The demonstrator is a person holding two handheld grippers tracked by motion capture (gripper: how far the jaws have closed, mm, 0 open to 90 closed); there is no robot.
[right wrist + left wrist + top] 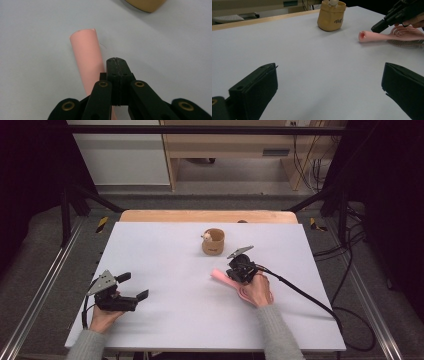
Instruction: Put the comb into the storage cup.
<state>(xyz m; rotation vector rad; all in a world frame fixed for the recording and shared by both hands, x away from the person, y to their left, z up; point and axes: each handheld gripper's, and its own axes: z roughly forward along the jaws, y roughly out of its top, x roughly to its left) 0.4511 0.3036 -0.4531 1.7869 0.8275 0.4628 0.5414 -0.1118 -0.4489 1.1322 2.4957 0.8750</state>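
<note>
Two grippers are at work over the white table surface (165, 270). The left gripper (134, 287) rests near the table's left front, jaws spread wide and empty. The right gripper (235, 271) has its jaws pressed fully together; in the right gripper view their tips sit just beside the pink hairbrush with a hollow tubular handle (86, 53), with nothing between them.

The brush lies flat right of centre, in front of the small tan fabric pouch (213, 242) holding a small pale object. Its long axis runs diagonally: the open handle end (362, 35) points toward the table's left and far side, the bristled head (405, 43) toward the person's right hand (258, 291).

The step in hand is probably grasping the handle. Open the right jaws first, centre them across the tube, and close squarely on it, since a round handle may roll sideways.
</note>
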